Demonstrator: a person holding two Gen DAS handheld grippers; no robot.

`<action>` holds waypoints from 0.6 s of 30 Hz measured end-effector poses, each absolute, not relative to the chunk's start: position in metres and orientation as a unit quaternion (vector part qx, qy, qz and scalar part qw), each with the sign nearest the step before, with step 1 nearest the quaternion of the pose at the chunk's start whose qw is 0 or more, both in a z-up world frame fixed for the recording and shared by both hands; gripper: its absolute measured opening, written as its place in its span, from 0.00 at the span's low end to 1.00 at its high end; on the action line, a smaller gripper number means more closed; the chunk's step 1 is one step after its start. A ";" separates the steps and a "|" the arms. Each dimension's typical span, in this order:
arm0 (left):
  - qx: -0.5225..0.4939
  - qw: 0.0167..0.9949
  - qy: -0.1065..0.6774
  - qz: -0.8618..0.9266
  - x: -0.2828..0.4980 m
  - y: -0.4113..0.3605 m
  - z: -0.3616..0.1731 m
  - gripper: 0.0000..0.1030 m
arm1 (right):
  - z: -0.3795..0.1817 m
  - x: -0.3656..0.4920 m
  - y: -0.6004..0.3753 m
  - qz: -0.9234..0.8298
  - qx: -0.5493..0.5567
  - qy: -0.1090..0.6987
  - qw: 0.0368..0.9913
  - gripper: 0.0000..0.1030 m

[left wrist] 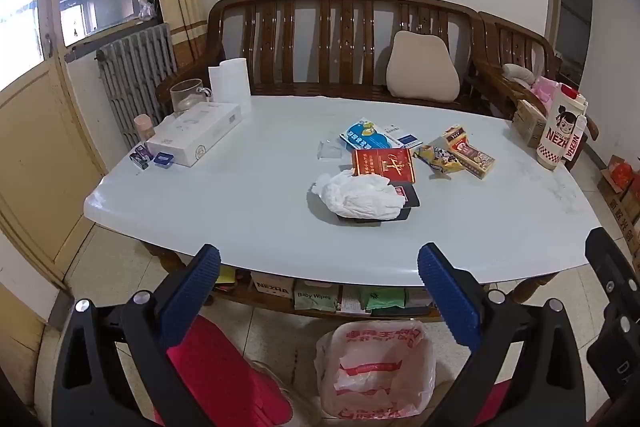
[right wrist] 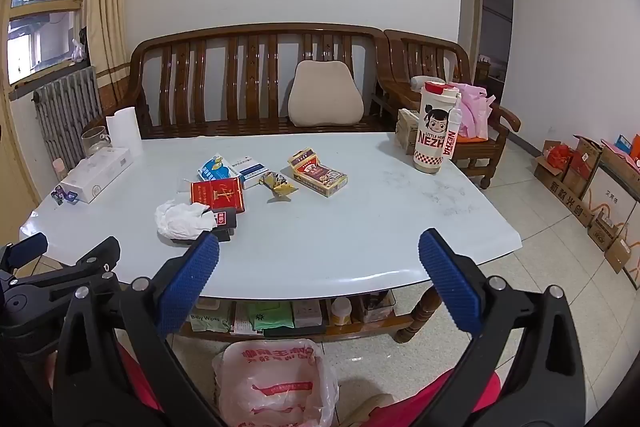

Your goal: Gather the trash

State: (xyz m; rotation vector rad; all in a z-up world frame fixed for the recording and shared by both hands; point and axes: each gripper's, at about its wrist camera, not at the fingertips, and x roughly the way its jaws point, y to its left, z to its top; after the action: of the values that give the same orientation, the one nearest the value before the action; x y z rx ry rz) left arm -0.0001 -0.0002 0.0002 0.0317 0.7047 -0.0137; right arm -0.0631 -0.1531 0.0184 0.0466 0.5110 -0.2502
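Both grippers (left wrist: 320, 259) (right wrist: 319, 247) gape empty, crumpled tissue (left wrist: 358, 195) lying well beyond them.

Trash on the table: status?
Left gripper and right gripper open, empty. Crumpled tissue, wrappers untouched on table. Bag-lined bin below; nothing in the way.

Crumpled tissue (left wrist: 358, 197) covers most of a black item (left wrist: 404, 207) beneath it; its kind cannot be told. Red box (left wrist: 383, 165) overlaps the clear wrapper's (left wrist: 330, 149) neighbours. Shelf goods (right wrist: 280, 313) under the bench (right wrist: 320, 255) are half hidden by its edge. Bin bag (right wrist: 276, 383) is cut off at the frame's bottom.
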 end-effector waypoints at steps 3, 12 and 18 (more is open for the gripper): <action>0.021 0.939 0.342 -0.006 -0.002 -0.001 0.001 0.94 | 0.019 -0.064 -0.153 -0.121 0.026 0.249 0.960 0.95; 0.030 0.940 0.339 -0.002 -0.003 -0.004 0.001 0.94 | 0.019 -0.063 -0.153 -0.121 0.025 0.249 0.961 0.95; 0.031 0.940 0.338 0.000 -0.002 -0.002 0.001 0.94 | 0.019 -0.063 -0.151 -0.122 0.022 0.249 0.961 0.95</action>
State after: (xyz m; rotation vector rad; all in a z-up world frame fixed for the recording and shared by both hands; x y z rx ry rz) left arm -0.0025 -0.0018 0.0011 0.0624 0.6907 0.0009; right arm -0.0626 -0.1514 0.0191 0.0456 0.5039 -0.2478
